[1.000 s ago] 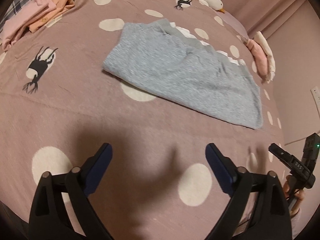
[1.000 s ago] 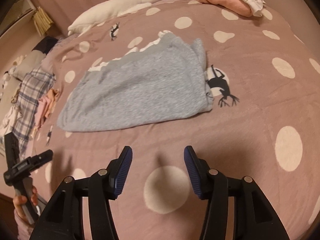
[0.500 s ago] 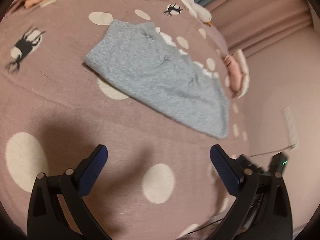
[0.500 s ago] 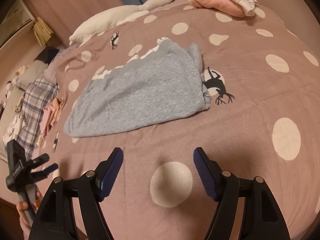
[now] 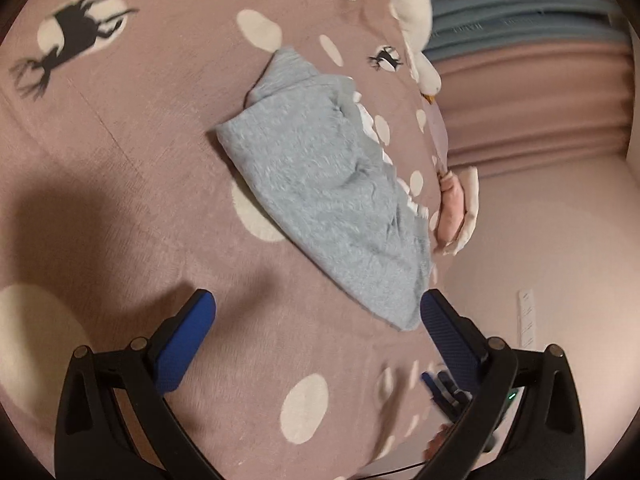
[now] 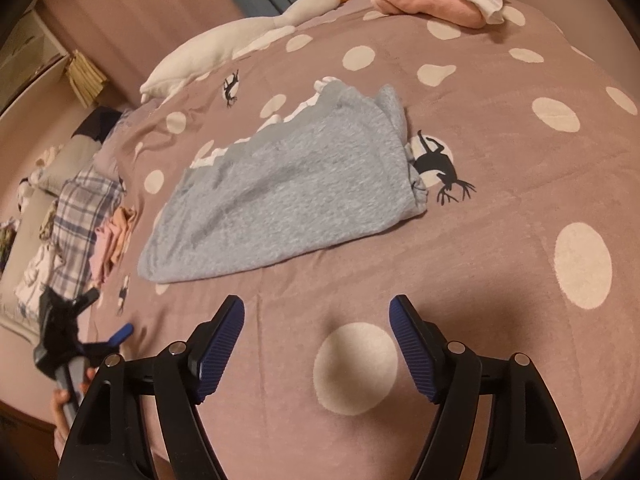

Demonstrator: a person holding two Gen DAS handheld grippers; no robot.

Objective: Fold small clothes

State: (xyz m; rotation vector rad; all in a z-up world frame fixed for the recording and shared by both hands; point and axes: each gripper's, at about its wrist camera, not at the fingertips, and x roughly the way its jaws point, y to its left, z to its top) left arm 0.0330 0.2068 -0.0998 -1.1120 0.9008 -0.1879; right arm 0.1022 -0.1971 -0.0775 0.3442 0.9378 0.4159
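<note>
Folded garment (image 6: 288, 192) lies mid-bedspread (image 6: 500, 208), goose toy (image 6: 240, 40) behind it

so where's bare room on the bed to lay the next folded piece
Bare dotted mauve bedspread lies between the folded grey fleece garment and the open right gripper, and to the right past the black deer print. Crowded: the plaid and pink clothes heap on the left, the white goose plush and the pink and cream folded stack behind.
</note>
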